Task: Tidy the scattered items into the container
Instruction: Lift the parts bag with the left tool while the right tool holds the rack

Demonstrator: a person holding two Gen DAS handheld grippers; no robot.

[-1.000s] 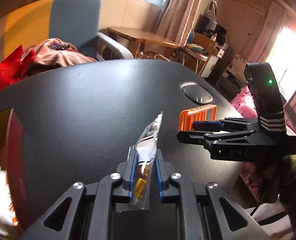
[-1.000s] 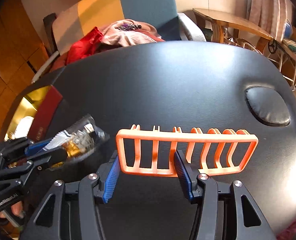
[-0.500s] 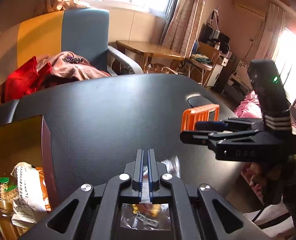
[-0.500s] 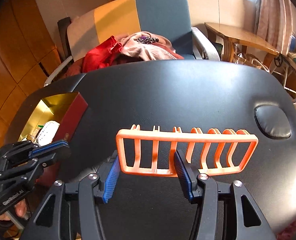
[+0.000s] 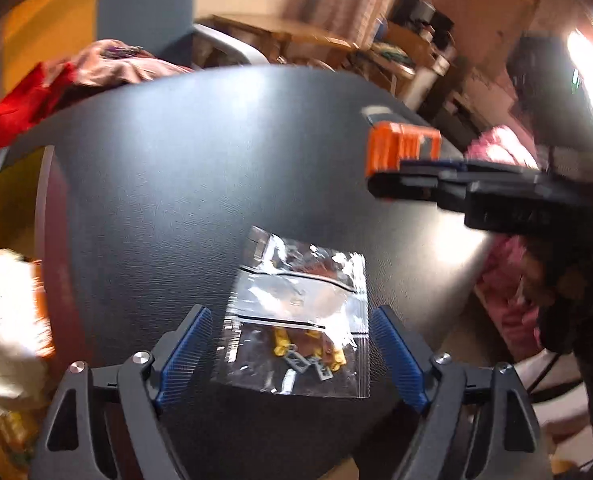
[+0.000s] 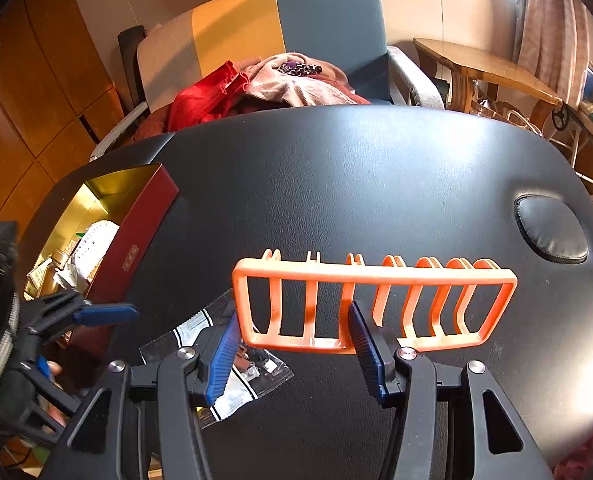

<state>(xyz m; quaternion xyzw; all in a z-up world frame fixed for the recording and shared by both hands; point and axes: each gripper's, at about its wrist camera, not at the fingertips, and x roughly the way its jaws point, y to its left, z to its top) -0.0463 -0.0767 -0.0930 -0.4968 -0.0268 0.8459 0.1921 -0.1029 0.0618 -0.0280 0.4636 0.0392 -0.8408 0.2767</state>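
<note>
Black table (image 6: pixel 376 184) holds a clear bag (image 5: pixel 296 316), flat between the left gripper's (image 5: pixel 292 348) wide-open fingers. Right gripper (image 6: pixel 292 352) squeezes the orange rack (image 6: pixel 372 304). Carry it level over the red box (image 6: pixel 136 236).

Left gripper (image 5: pixel 288 352) spread wide, right gripper (image 6: pixel 296 344) clamped.
The left's blue pads (image 5: pixel 184 352) stand well apart, holding nothing; the right's pads (image 6: pixel 222 354) pinch an orange rack (image 6: pixel 372 300).

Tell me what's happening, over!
Left gripper open over the clear bag on the table. Right gripper shut on the orange rack. Box unobstructed.
</note>
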